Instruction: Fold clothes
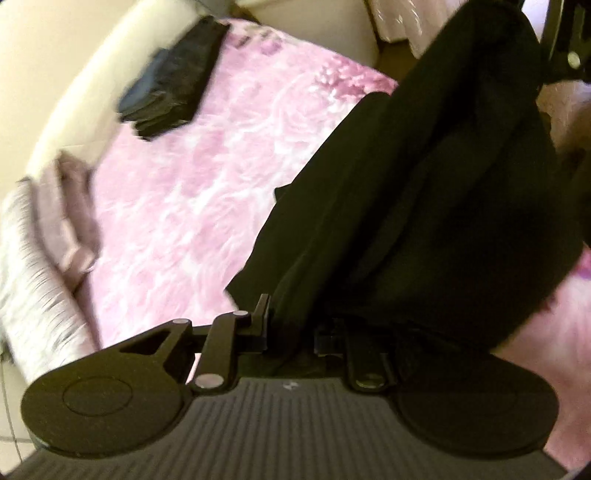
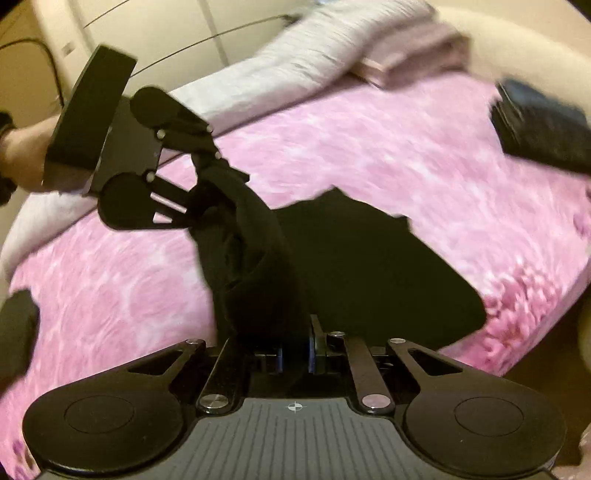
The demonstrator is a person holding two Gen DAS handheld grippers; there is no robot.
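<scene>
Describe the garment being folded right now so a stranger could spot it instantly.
Start at the pink floral bedspread. The black garment hangs over its middle, pinched by the left gripper and right gripper. Unlike the dark folded stack and pinkish folded pile behind, it is unfolded and lifted.

Pink floral bedspread [image 2: 369, 155], cream headboard [image 1: 92, 74], grey striped pillow [image 1: 33, 273], white wardrobe doors [image 2: 147, 33]

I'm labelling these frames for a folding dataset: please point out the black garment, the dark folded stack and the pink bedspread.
black garment [image 2: 369, 266], right wrist view, its flat middle.
dark folded stack [image 1: 177, 81], left wrist view, its top.
pink bedspread [image 2: 406, 155], right wrist view, bare patch.
</scene>
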